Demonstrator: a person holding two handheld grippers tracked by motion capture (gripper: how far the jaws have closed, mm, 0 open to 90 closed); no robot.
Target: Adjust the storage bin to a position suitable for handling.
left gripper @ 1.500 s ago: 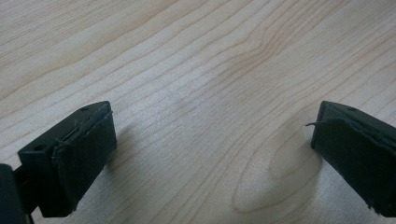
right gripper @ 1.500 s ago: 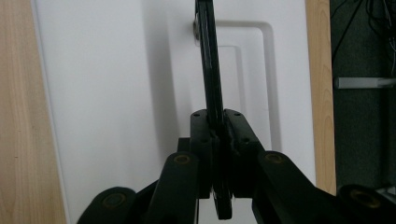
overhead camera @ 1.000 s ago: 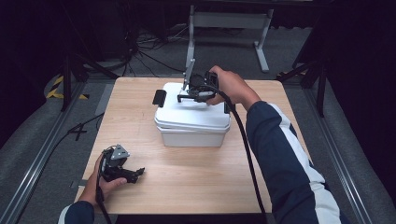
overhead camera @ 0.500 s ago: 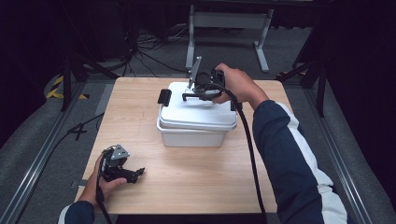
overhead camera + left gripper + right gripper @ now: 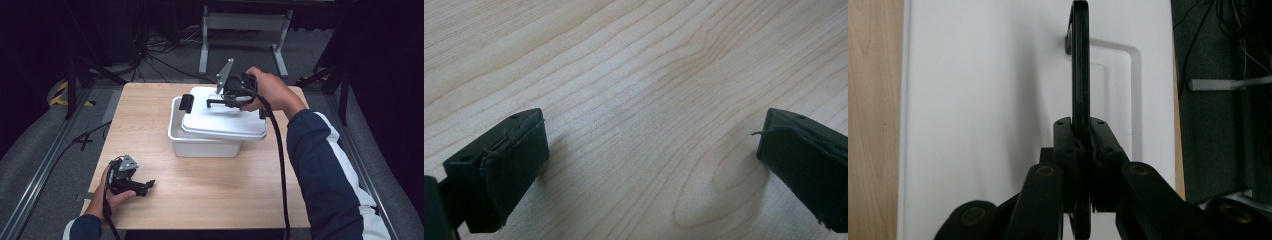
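A white plastic box [image 5: 200,146] stands in the middle of the wooden table [image 5: 150,115]. Its white lid [image 5: 222,120] hangs slightly above it, shifted to the right, so the box's left rim is uncovered. My right gripper [image 5: 231,97] is shut on the lid's black handle [image 5: 220,101]. In the right gripper view the handle [image 5: 1080,60] runs thin and upright between the closed jaws of that gripper [image 5: 1082,130], over the lid [image 5: 988,75]. My left gripper [image 5: 145,186] lies on the table at the front left, open. Its jaws stand wide apart over bare wood in the left gripper view [image 5: 649,155].
Black latches sit on the lid's left end [image 5: 186,102] and right end [image 5: 262,113]. A metal stand [image 5: 240,22] and cables lie on the floor behind the table. A rail [image 5: 45,165] runs along the table's left side.
The right gripper has lifted the lid by its handle and carried it to the right, off the box's left rim. The left gripper has stayed in place.
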